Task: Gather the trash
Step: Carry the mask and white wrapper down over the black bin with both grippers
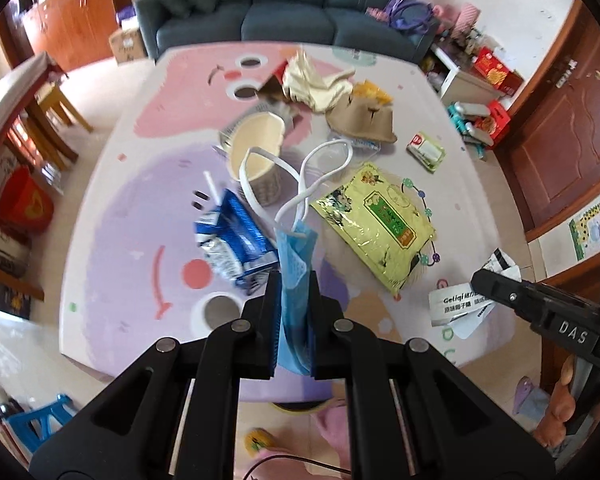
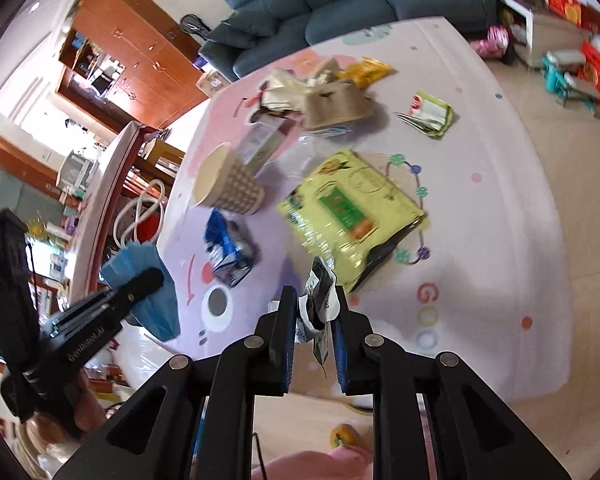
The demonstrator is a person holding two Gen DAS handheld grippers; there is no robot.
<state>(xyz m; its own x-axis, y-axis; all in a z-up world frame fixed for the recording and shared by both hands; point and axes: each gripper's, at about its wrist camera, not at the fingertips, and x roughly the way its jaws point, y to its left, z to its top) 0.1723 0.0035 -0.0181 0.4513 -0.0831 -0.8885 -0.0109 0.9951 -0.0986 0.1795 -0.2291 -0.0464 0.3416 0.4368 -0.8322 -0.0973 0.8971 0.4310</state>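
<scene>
So on my left gripper (image 1: 295,280) I've got a blue face mask (image 1: 296,264) pinched between the jaws, nearly closed on it, with the white ear loops (image 1: 300,176) flopping out ahead over the counter (image 1: 140,208). Right gripper (image 2: 314,300) has its jaws clamped on a crumpled white and black wrapper (image 2: 318,304), lifted off the surface near the front edge. Both are up in the air above the pastel mat. Rest of the trash sits on the counter: a paper cup (image 1: 256,152) on its side around the middle, a squashed blue and white carton (image 1: 236,240) just in front of it, a big yellow foil bag (image 1: 376,220) to the right, a small green and white packet (image 1: 426,150) further right, and a pile of brown paper bag (image 1: 360,118), cream wrapping and something orange at the far end. From the right wrist camera I can see the left gripper off to the side with the mask hanging from it.
</scene>
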